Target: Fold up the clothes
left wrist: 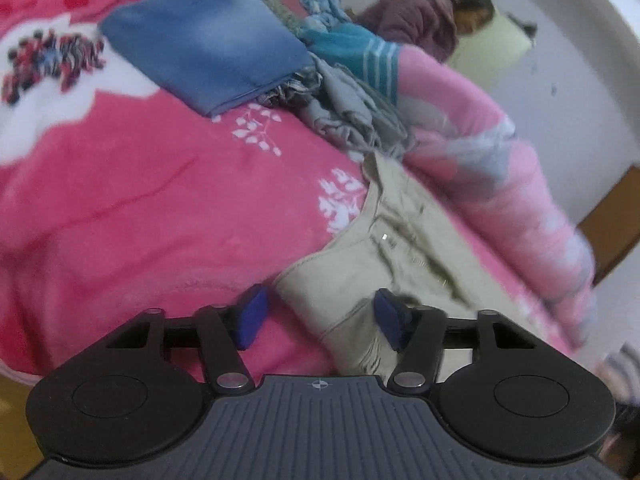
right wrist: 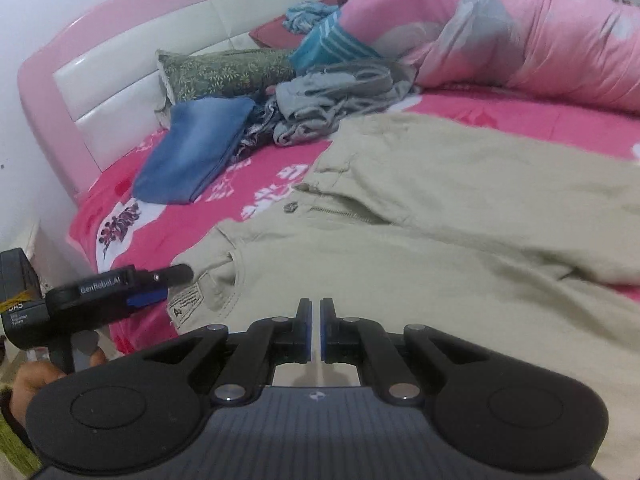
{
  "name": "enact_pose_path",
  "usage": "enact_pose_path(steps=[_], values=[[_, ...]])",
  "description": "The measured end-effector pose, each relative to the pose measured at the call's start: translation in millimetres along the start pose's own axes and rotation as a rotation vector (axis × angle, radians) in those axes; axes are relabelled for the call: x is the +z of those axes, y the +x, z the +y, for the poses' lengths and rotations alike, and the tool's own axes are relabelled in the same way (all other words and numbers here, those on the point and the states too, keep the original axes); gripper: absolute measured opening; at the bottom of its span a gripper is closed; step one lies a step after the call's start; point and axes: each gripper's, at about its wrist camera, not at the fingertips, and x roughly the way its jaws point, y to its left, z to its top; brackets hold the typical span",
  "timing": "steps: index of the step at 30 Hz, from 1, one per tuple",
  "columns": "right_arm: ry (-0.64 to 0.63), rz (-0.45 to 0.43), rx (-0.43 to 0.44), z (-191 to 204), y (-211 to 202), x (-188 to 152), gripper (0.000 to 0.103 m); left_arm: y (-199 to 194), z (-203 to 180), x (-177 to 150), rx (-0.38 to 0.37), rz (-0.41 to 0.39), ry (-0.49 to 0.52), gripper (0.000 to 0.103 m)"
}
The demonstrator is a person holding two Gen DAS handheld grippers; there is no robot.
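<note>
2 wrist views, low, share beige trousers [left wrist: 360,280].

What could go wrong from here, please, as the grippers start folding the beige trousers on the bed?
1. The left gripper is open at the beige trousers' waistband corner; its fingers could pinch the pink blanket too.
2. The right gripper is shut and holds nothing, so a one-sided lift may bunch the fabric.

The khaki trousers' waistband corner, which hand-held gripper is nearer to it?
Left. The left hand-held gripper sits right at the khaki trousers waistband corner; the right hand-held gripper is over the nearer trouser leg.
</note>
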Motion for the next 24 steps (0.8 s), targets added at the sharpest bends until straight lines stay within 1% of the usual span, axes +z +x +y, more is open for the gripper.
enact_pose_path(steps=[1, 2, 4, 6, 7, 8, 9, 10, 11, 12, 14, 16, 17, 18, 21, 24], values=[[0.009, 0.007, -0.005, 0, 3, -3, 0.002, 1, 0, 1, -0.01, -0.016, -0.004, 0.01], [0.018, 0.015, -0.01, -1, 6, -7, 0.002, 0, -2, 2, -0.028, -0.038, -0.001, 0.007], [0.036, 0.03, -0.02, -2, 12, -13, 0.002, -13, -10, 8, -0.085, -0.109, 0.022, 0.005], [0.052, 0.027, -0.024, -3, 8, -18, 0.002, -33, -25, 11, -0.138, -0.194, 0.108, 0.005], [0.058, 0.02, -0.025, -5, 4, -19, 0.002, -40, -32, 12, -0.148, -0.225, 0.156, 0.005], [0.06, 0.016, -0.029, -7, 4, -20, 0.002, -40, -32, 9, -0.122, -0.225, 0.193, 0.005], [0.061, 0.014, -0.034, -10, 5, -21, 0.002, -38, -31, 5, -0.09, -0.215, 0.222, 0.006], [0.062, 0.02, -0.045, -12, 7, -23, 0.002, -27, -21, 2, -0.04, -0.16, 0.211, 0.008], [0.065, 0.035, -0.061, -15, 11, -25, 0.002, -9, -4, 0, 0.004, -0.052, 0.152, 0.011], [0.069, 0.049, -0.072, -18, 15, -26, 0.002, 3, 10, -1, 0.034, 0.029, 0.096, 0.018], [0.089, 0.071, -0.072, -24, 20, -27, 0.002, -7, 19, 5, -0.004, -0.001, 0.011, 0.022], [0.084, 0.057, -0.059, -24, 19, -22, 0.002, -17, 26, 10, -0.032, -0.041, -0.056, 0.038], [0.078, 0.049, -0.05, -23, 18, -20, 0.002, -25, 20, 11, -0.002, -0.094, -0.015, 0.041], [0.063, 0.039, -0.033, -20, 19, -15, 0.002, -29, 17, 11, 0.014, -0.116, 0.013, 0.043], [0.001, 0.021, 0.045, -1, 28, -1, 0.002, -29, 11, 12, 0.002, -0.108, 0.03, 0.044], [-0.072, 0.018, 0.121, 24, 44, 11, 0.002, -18, 11, 14, 0.03, -0.08, 0.046, 0.044]])
